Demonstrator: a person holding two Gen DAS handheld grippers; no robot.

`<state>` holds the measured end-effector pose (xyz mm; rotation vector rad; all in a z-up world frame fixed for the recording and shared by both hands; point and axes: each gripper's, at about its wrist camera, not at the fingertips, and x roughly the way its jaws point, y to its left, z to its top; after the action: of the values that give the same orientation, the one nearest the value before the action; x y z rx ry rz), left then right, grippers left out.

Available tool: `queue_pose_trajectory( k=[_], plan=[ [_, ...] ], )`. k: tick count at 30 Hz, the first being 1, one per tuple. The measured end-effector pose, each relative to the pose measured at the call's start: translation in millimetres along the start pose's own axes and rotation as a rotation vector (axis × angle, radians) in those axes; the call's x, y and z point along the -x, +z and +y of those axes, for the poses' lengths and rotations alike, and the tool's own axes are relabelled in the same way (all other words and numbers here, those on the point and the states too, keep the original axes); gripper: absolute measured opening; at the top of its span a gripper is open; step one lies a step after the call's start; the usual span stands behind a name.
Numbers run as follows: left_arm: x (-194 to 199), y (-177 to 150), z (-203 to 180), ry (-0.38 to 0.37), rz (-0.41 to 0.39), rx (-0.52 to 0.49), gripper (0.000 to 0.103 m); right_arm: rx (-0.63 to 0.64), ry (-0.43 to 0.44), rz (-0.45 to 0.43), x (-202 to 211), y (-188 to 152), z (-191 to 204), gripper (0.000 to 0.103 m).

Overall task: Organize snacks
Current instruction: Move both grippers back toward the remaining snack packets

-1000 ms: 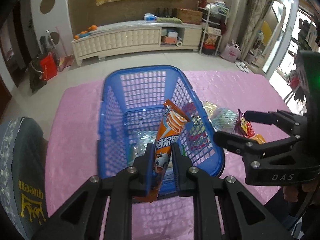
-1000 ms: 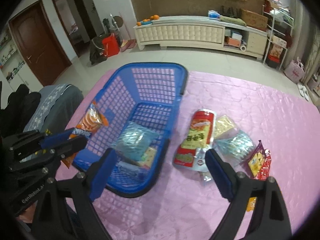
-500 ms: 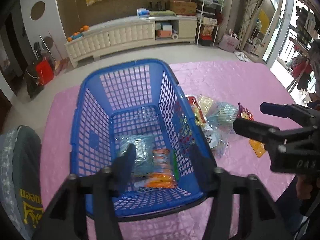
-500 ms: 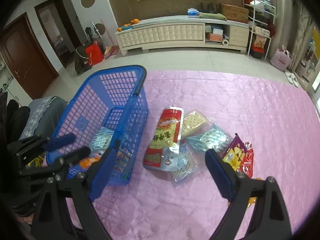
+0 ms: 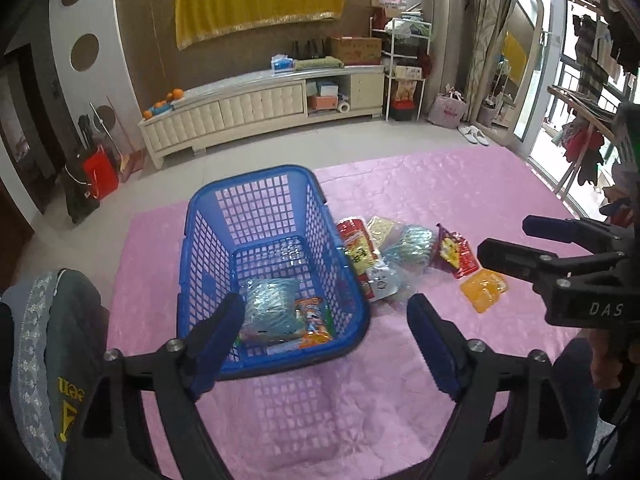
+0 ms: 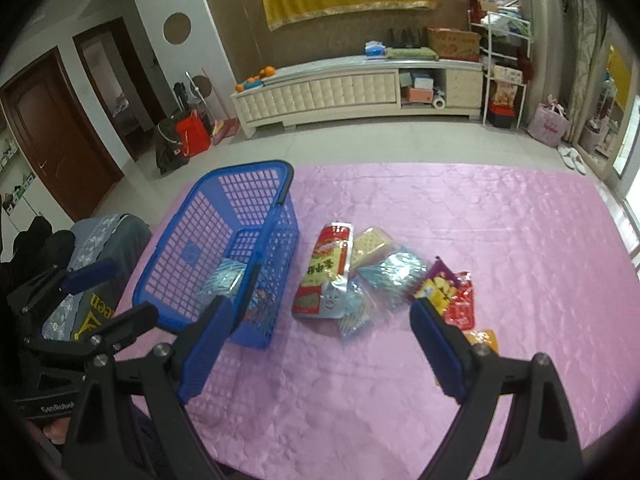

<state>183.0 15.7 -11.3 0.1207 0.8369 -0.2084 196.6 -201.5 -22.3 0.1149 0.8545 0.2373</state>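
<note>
From the left wrist view, the blue basket (image 5: 276, 264) stands on the pink cloth (image 5: 420, 196) and already holds some snacks: a clear bluish packet (image 5: 270, 308) lies flat on its floor, and an orange packet (image 5: 314, 322) lies beside it, near the front wall. The left gripper (image 5: 324, 328) hangs above the front edge of the basket with its jaws opening and nothing between them, so I judge that its delivery is finished. To the right of the basket, several packets wait on the cloth: a red pouch (image 5: 356, 244), a purple-and-red packet (image 5: 454, 250) and a small orange packet (image 5: 484, 290) nearer to the right gripper (image 5: 508, 240), which enters from the side with its jaws apart and empty. From the right wrist view, the same heap is clearer: the red pouch (image 6: 326, 268) just beside the basket (image 6: 224, 248), a pale cracker packet (image 6: 370, 244), a bluish packet (image 6: 394, 274), the purple-and-red packet (image 6: 448, 296), and the orange one (image 6: 484, 338) half hidden behind a finger. The right gripper (image 6: 320, 344) is spread wide over the cloth in front of the heap and holds nothing (the left gripper (image 6: 108, 292) shows at the left edge, also empty). So the task seems roughly one third done; about five or six packets are left to move into the basket.
</note>
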Motion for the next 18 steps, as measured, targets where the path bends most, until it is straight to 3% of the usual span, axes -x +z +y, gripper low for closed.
queue_pose_trajectory(
  k=[9,18],
  plan=[
    [10.4,6.0,-49.2,-0.033,-0.005,-0.042,0.082,-0.036,-0.033,-0.038,38.2,-14.5,-34.0,0.092],
    [-14.2,7.9,-112.4,-0.090,0.037,-0.087,0.082,-0.050,-0.082,-0.018,51.7,-38.8,-91.3,0.092]
  ],
)
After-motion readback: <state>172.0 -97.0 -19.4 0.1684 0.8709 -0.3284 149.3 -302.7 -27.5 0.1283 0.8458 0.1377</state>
